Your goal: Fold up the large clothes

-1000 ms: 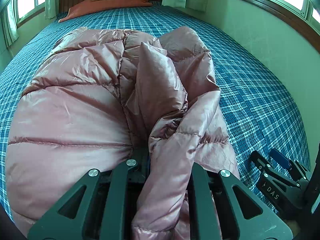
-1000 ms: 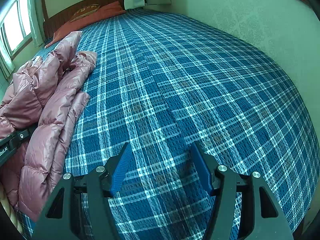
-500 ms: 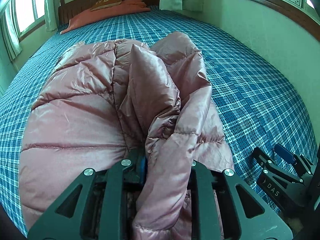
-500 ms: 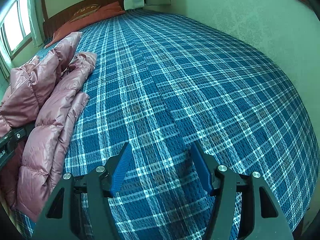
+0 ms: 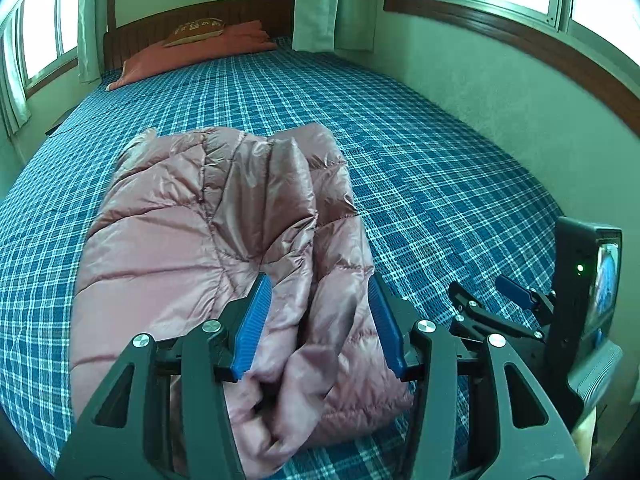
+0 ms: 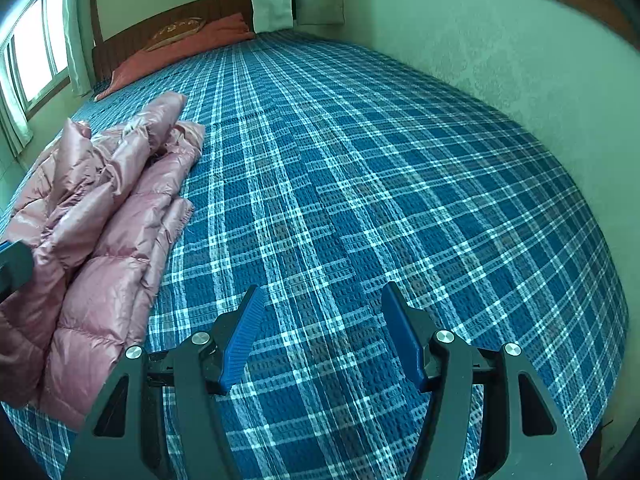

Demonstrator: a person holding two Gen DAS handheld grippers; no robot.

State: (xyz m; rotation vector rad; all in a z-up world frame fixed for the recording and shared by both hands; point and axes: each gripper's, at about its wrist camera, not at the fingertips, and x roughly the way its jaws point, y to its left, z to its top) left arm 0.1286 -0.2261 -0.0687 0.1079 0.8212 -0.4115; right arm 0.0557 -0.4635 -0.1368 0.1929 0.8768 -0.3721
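Observation:
A shiny pink quilted down jacket (image 5: 208,232) lies bunched and partly folded on the blue plaid bed (image 5: 420,168). My left gripper (image 5: 320,312) hovers just above the jacket's near edge; its jaws are opening and the blue pads stand apart from the fabric below them. In the right wrist view the same jacket (image 6: 104,216) sits at the left, with a dark bit of the left gripper at that edge. My right gripper (image 6: 322,320) stands open over bare bedspread (image 6: 360,184), nothing between its fingers. It also shows in the left wrist view as the right gripper (image 5: 496,300).
An orange-red pillow (image 5: 192,50) with a brown cushion lies at the wooden headboard (image 5: 200,16). A pale wall (image 6: 500,52) runs along the bed's right side. Windows and green curtains (image 5: 332,0) ring the room. The bed's near edge is just below both grippers.
The left gripper let go of the jacket fold, opened and rose back from it. The fold dropped onto the pile. The right gripper rose only a little.

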